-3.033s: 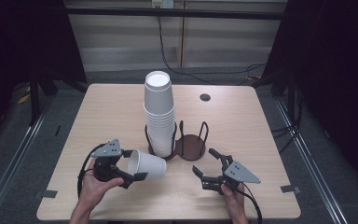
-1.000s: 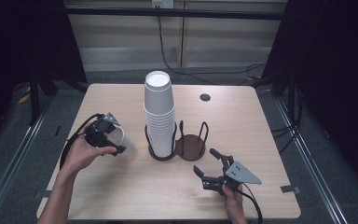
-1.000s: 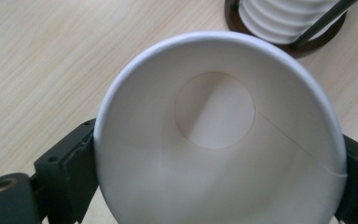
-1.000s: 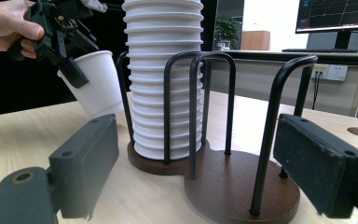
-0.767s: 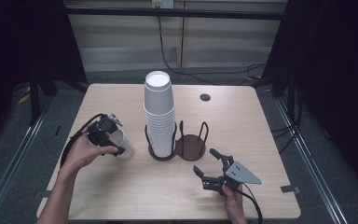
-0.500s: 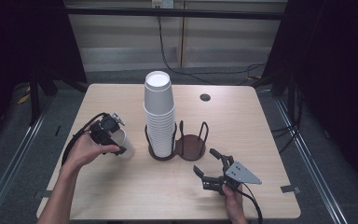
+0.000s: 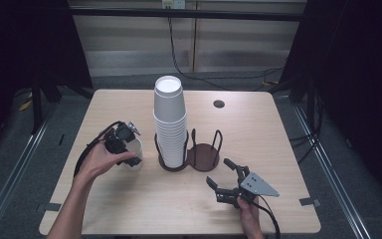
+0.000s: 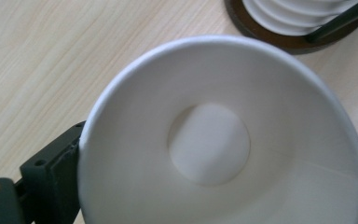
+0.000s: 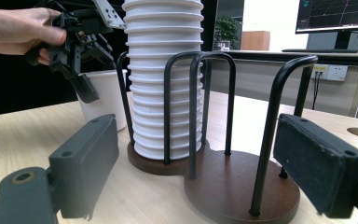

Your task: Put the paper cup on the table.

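A single white paper cup stands upright on the table just left of the cup holder, mouth up. My left gripper comes down from above and is shut on the cup's rim and wall. The left gripper view looks straight down into the cup, with a black finger outside its left wall. A tall stack of white cups fills the left bay of the dark holder; the right bay is empty. My right gripper rests open near the front edge, facing the holder, its pads holding nothing.
The holder's black wire posts rise around both bays. A small dark round hole sits in the tabletop at the back right. Bare wood lies in front of the holder and on the right side.
The left hand has turned the cup from lying sideways at the front to upright, carried it back-left, then eased it right toward the holder. The right gripper has stayed still.
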Demonstrator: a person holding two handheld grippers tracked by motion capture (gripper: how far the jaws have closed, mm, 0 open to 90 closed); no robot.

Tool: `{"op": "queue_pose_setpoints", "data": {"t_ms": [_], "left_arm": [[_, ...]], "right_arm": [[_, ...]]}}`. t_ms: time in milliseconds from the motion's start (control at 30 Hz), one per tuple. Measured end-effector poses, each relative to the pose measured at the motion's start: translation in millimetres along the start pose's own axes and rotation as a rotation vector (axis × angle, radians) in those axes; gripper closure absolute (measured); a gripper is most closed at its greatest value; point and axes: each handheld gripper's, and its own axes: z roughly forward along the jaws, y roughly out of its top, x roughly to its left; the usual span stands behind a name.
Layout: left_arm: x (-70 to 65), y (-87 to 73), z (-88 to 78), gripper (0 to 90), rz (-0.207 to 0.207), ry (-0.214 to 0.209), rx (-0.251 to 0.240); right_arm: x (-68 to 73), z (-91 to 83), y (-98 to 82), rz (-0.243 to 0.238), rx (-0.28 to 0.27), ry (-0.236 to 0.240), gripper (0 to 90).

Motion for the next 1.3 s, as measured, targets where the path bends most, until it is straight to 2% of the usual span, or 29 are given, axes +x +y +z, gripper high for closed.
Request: {"op": "queue_pose_setpoints", "data": {"t_ms": [133, 167, 267, 333, 433, 667, 733, 900, 1000, 1033, 1100, 1167, 1267, 1300], "left_arm": [[0.1, -3.2, 4.4, 2.4, -0.025, -0.007, -0.015], [1.1, -3.7, 4.5, 2.4, -0.020, -0.010, -0.014], [1.1, -6.1, 8.8, 5.0, -0.049, 0.000, -0.005], [1.6, -8.3, 12.1, 3.6, -0.069, -0.022, -0.011], [1.4, -11.3, 14.7, 4.0, -0.088, -0.016, -0.018], [0.6, -20.2, 17.6, 1.2, -0.113, -0.024, -0.059], [-0.2, -22.7, 18.2, 0.0, -0.101, -0.011, -0.064], [1.4, -30.6, 19.0, 0.1, -0.115, -0.032, -0.091], [1.3, -35.6, 19.3, 4.0, -0.111, -0.029, -0.098], [0.4, -37.7, 20.4, 7.6, -0.119, -0.043, -0.099], [0.6, -41.7, 23.7, 21.1, -0.119, -0.072, -0.087], [-1.1, -45.4, 27.2, 15.6, -0.101, -0.067, -0.088], [-0.3, -51.4, 27.5, 17.1, -0.123, -0.080, -0.118], [0.0, -53.0, 26.2, 17.0, -0.111, -0.074, -0.117]], "right_arm": [[0.0, 0.0, 0.0, 0.000, 0.000, 0.000, 13.3], [0.0, -0.1, 0.0, 0.000, 0.001, -0.001, 13.3], [0.0, -0.1, 0.0, 0.000, 0.001, -0.002, 13.4], [0.1, -0.1, 0.0, 0.000, 0.001, -0.003, 13.5], [0.1, -0.1, 0.0, 0.000, 0.001, -0.003, 13.4], [0.0, 0.0, 0.0, 0.000, 0.000, -0.002, 13.3], [0.1, 0.0, 0.0, 0.000, 0.000, -0.002, 13.2], [0.1, 0.0, 0.0, 0.001, 0.000, -0.003, 13.2], [0.0, -0.1, 0.0, 0.000, 0.001, -0.005, 13.2], [0.1, 0.0, 0.0, 0.001, 0.000, -0.003, 13.2], [0.1, 0.0, 0.0, 0.000, 0.000, -0.003, 13.2], [0.1, 0.0, 0.0, 0.000, 0.000, -0.003, 13.2], [0.1, 0.0, 0.0, 0.000, -0.001, -0.003, 13.2], [0.1, 0.0, 0.0, 0.000, -0.001, -0.003, 13.2]]}}
